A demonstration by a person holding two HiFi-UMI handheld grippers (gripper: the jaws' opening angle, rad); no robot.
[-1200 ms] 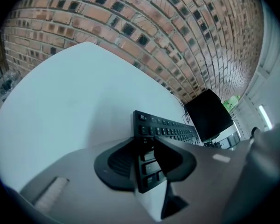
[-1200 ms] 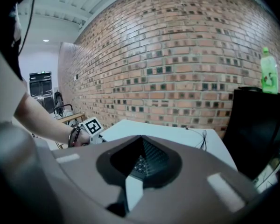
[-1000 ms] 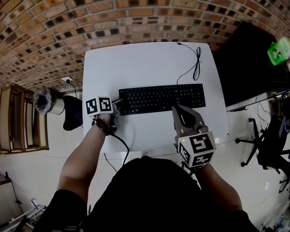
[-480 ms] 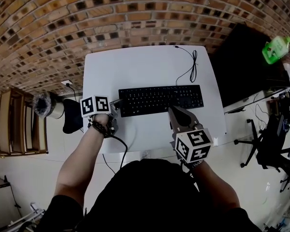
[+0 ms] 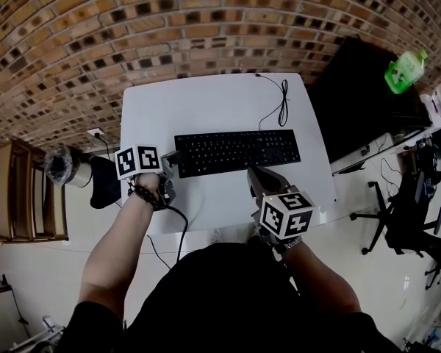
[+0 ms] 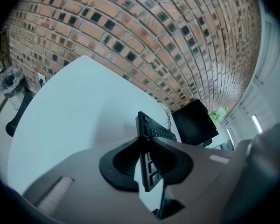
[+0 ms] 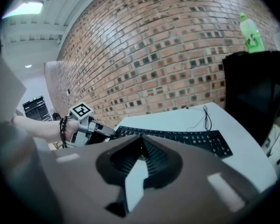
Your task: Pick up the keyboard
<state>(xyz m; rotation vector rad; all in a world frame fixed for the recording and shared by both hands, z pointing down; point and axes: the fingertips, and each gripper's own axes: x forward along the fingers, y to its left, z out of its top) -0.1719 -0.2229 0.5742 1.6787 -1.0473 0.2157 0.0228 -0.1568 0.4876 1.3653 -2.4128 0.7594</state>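
Note:
A black keyboard (image 5: pixel 235 151) lies across the white table (image 5: pixel 206 101), and its thin cable (image 5: pixel 279 101) runs off toward the back. My left gripper (image 5: pixel 169 159) is at the keyboard's left end. In the left gripper view the keyboard (image 6: pixel 151 129) stands edge-on between the jaws of the left gripper (image 6: pixel 142 139), which are closing and press on it. My right gripper (image 5: pixel 251 173) hangs just in front of the keyboard's front edge, shut and with nothing in it. Beyond its tips (image 7: pixel 140 136) in the right gripper view, the keyboard (image 7: pixel 186 136) stretches to the right.
A brick wall stands behind the table. A black screen (image 5: pixel 360 101) with a green bottle (image 5: pixel 406 70) by it is at the right. A wooden shelf (image 5: pixel 22 190) and a bin (image 5: pixel 59 166) stand at the left, and an office chair (image 5: pixel 404 212) at the right.
The left gripper has risen a little at the keyboard's left end. The right gripper has rolled and drawn back slightly from the keyboard's front edge.

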